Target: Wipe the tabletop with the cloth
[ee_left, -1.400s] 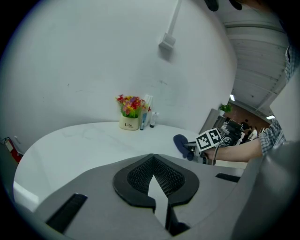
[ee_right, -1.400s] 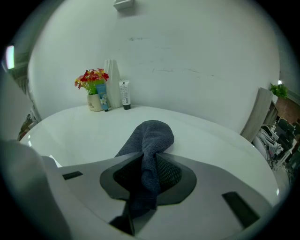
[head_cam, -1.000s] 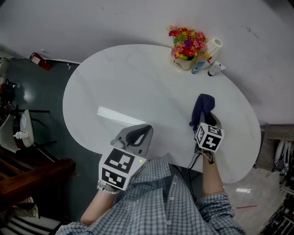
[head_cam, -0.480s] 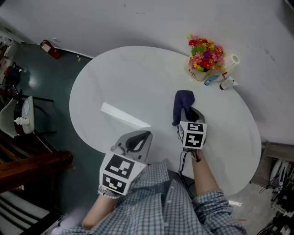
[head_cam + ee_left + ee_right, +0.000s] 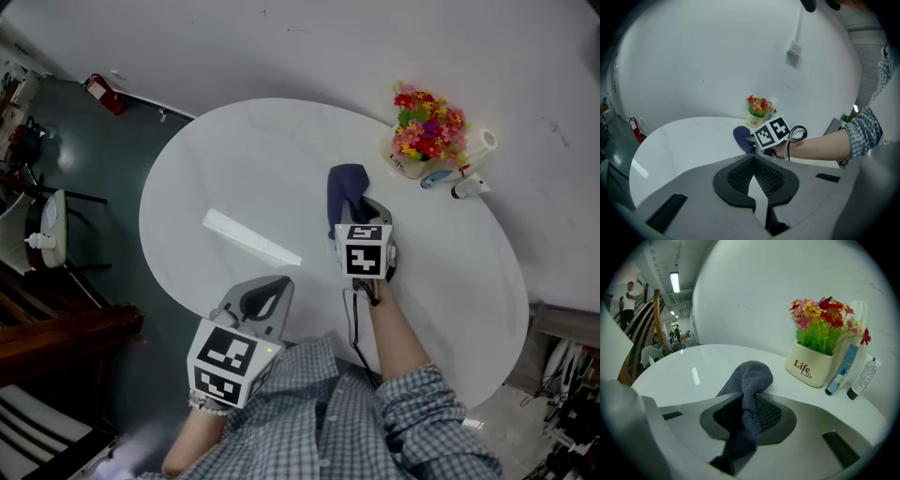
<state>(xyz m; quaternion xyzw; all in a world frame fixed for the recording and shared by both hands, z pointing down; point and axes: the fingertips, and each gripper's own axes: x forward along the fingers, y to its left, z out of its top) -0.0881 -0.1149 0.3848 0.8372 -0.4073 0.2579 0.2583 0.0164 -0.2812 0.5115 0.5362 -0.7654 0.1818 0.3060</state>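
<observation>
A dark blue cloth (image 5: 345, 187) lies bunched on the white oval tabletop (image 5: 234, 169), near its middle. My right gripper (image 5: 356, 212) is shut on the cloth (image 5: 749, 389), whose free end rests on the table just ahead of the jaws. My left gripper (image 5: 263, 302) hangs at the table's near edge, shut with nothing between its jaws. In the left gripper view the cloth (image 5: 741, 137) and the right gripper's marker cube (image 5: 772, 132) show over the tabletop (image 5: 679, 140).
A white pot of bright flowers (image 5: 422, 131) stands at the table's far right by a white roll (image 5: 480, 144) and two small bottles (image 5: 454, 183). The pot (image 5: 814, 363) sits close ahead on the right. Dark furniture (image 5: 56, 328) stands on the floor at left.
My right gripper has dragged the cloth leftward across the table, from the right side toward the middle. The left gripper has stayed at the near edge.
</observation>
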